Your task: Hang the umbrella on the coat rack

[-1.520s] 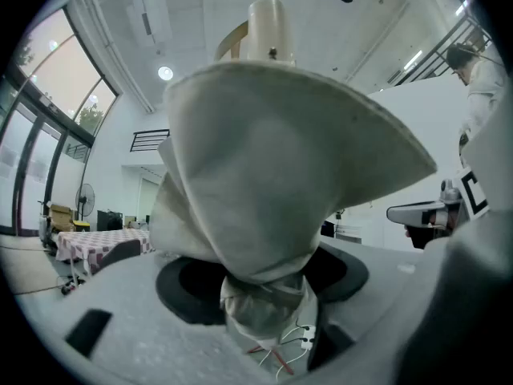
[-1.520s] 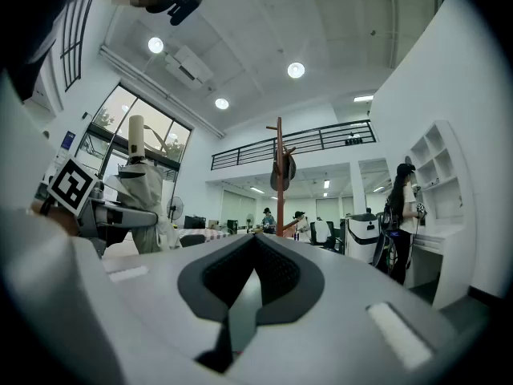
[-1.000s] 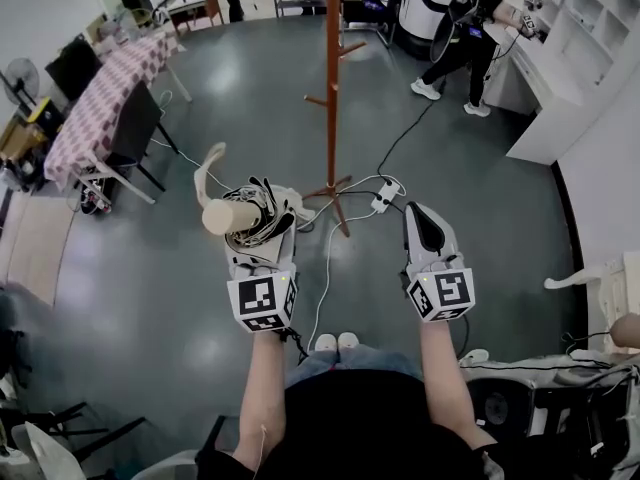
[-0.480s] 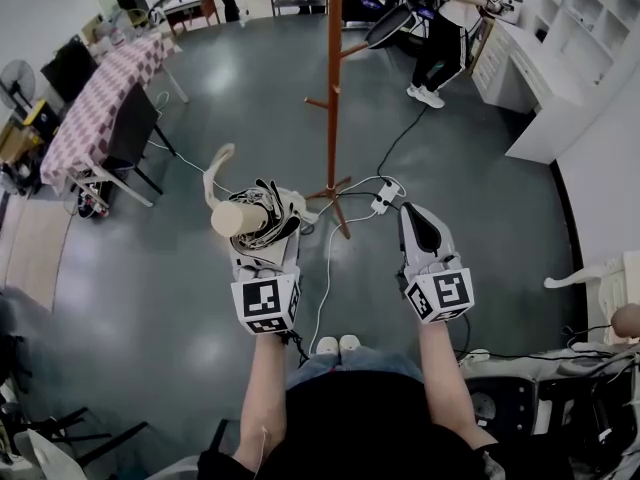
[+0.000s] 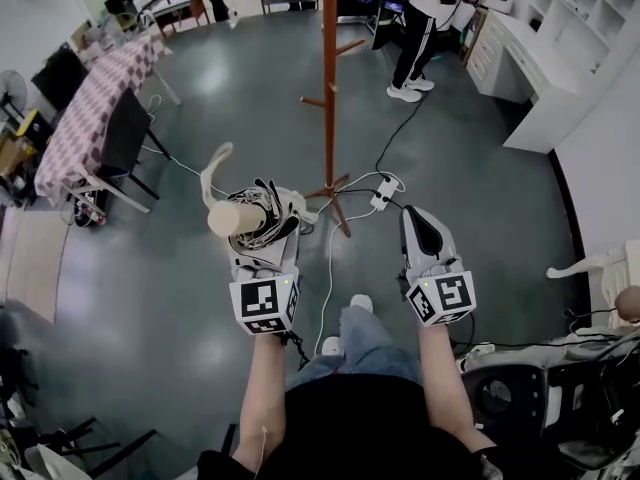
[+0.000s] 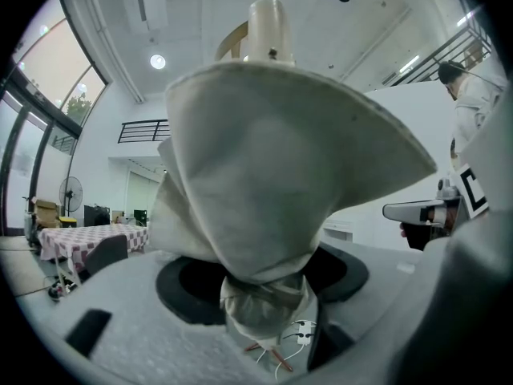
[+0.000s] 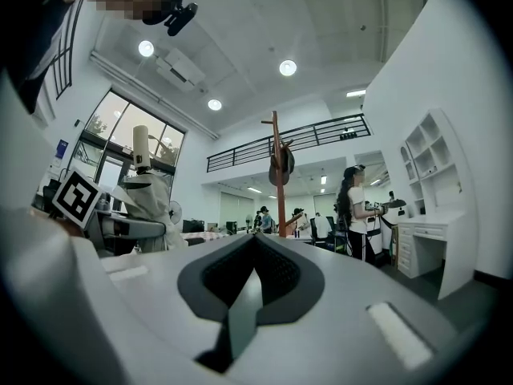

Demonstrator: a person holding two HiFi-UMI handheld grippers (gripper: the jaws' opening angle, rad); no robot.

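A folded cream umbrella (image 5: pixel 240 216) with a stubby round handle and a loose strap stands upright in my left gripper (image 5: pixel 265 230), whose jaws are shut on its bunched fabric. In the left gripper view the umbrella's canopy (image 6: pixel 272 183) fills most of the picture above the left gripper (image 6: pixel 268 295). The tall orange-brown wooden coat rack (image 5: pixel 330 78) stands on the floor ahead, a little right of the umbrella. My right gripper (image 5: pixel 425 230) is held level beside the left, shut and empty. The right gripper view shows the right gripper (image 7: pixel 252 251), with the rack (image 7: pixel 276 175) straight ahead and the umbrella (image 7: pixel 143 183) at the left.
A white power strip (image 5: pixel 383 196) and cables lie by the rack's feet. A checked-cloth table (image 5: pixel 95 108) and a black chair (image 5: pixel 125 133) stand at the left. A person (image 5: pixel 420 28) stands behind the rack near white shelving (image 5: pixel 560 58).
I have stepped toward the rack, and one leg now shows below the grippers. The person at the back walked left. The grip on the umbrella is unchanged.
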